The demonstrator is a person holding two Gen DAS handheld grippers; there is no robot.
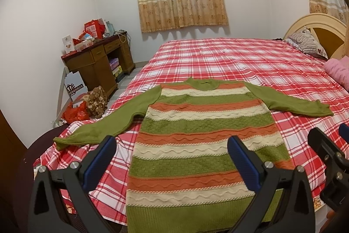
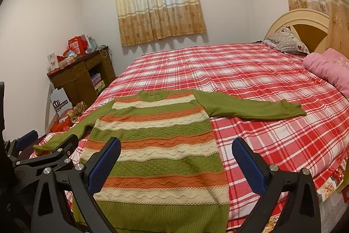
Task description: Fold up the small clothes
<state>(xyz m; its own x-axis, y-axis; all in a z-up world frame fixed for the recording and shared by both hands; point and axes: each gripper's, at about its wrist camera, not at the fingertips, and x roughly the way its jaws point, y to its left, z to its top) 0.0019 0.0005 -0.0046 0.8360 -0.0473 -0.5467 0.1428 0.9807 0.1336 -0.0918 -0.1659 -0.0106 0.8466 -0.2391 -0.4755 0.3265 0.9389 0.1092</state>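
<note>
Two grippers, left and right, hovering with jaws spread wide, nothing held. Striped knit sweater spread flat, front up, on the plaid bedsheet near the foot edge. Probably soft, thick, stretchy (light enough). Best pinched at a green sleeve cuff.

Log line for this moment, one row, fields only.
phase: pre-fold | striped sweater: flat on plaid bed, sleeves spread, unfolded | left gripper: open, empty, above hem | right gripper: open, empty
</note>
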